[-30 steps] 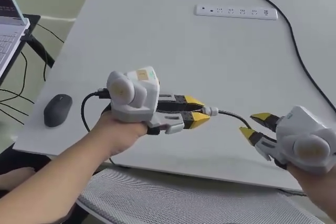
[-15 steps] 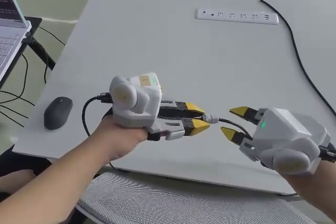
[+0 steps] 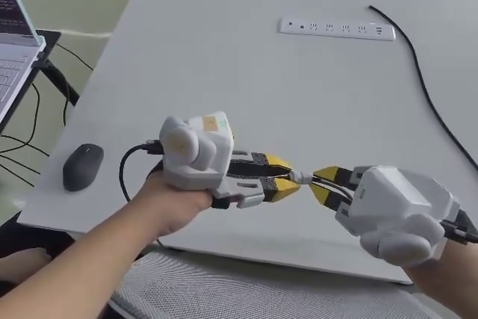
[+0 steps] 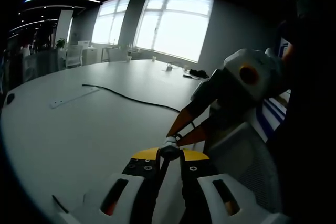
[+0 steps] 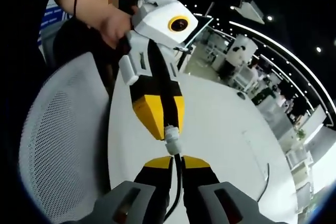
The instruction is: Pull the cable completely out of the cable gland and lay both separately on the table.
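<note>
one cable gland (image 3: 299, 178) pinched in left gripper (image 3: 285, 177) fingers, lower centre | right gripper (image 3: 318, 185) fingers seemingly pinching cable (image 5: 179, 169) above surface (image 3: 224, 72)

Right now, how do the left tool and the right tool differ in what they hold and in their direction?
The left tool grips the white cable gland; the right tool appears shut on the black cable just beyond the gland. In the head view the left tool points right, while the right tool points left. Both have yellow-tipped jaws and meet almost tip to tip above the near edge of the table.
</note>
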`<state>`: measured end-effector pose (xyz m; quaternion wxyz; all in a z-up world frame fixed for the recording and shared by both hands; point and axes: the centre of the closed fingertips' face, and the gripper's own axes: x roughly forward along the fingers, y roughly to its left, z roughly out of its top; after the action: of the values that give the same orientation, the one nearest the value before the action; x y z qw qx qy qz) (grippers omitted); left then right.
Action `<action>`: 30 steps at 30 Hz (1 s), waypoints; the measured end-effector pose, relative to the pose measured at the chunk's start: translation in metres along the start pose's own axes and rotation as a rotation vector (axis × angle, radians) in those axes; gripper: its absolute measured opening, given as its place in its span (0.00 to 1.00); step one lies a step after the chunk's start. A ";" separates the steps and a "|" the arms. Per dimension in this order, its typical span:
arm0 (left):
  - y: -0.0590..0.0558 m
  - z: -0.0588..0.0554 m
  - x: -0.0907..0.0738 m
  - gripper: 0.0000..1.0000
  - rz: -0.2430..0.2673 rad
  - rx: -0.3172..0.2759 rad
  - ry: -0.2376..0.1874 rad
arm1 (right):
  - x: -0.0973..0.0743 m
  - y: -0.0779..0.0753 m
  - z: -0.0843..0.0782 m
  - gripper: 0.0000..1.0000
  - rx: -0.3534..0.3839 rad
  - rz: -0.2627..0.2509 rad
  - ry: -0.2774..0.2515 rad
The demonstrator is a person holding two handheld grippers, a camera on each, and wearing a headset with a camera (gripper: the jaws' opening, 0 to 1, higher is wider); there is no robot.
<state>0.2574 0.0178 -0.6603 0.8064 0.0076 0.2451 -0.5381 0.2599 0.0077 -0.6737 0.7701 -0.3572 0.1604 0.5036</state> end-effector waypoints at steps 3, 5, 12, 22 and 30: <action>0.000 0.000 0.001 0.15 -0.001 0.007 0.005 | 0.001 0.000 -0.002 0.01 0.001 -0.002 0.009; 0.000 0.000 0.001 0.15 -0.001 0.007 0.003 | 0.000 0.000 -0.002 0.00 0.002 -0.003 0.011; 0.000 0.000 0.001 0.15 0.002 0.009 0.003 | 0.001 0.000 -0.003 0.00 0.031 -0.003 0.011; 0.001 0.000 -0.001 0.15 0.007 0.004 -0.006 | 0.002 -0.003 -0.006 0.00 0.081 -0.014 0.012; 0.003 0.003 -0.002 0.15 0.013 -0.001 -0.019 | 0.001 -0.012 -0.021 0.00 0.158 -0.046 0.041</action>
<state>0.2604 0.0198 -0.6576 0.8121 0.0037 0.2373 -0.5330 0.2731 -0.0092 -0.6842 0.8037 -0.3093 0.2072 0.4642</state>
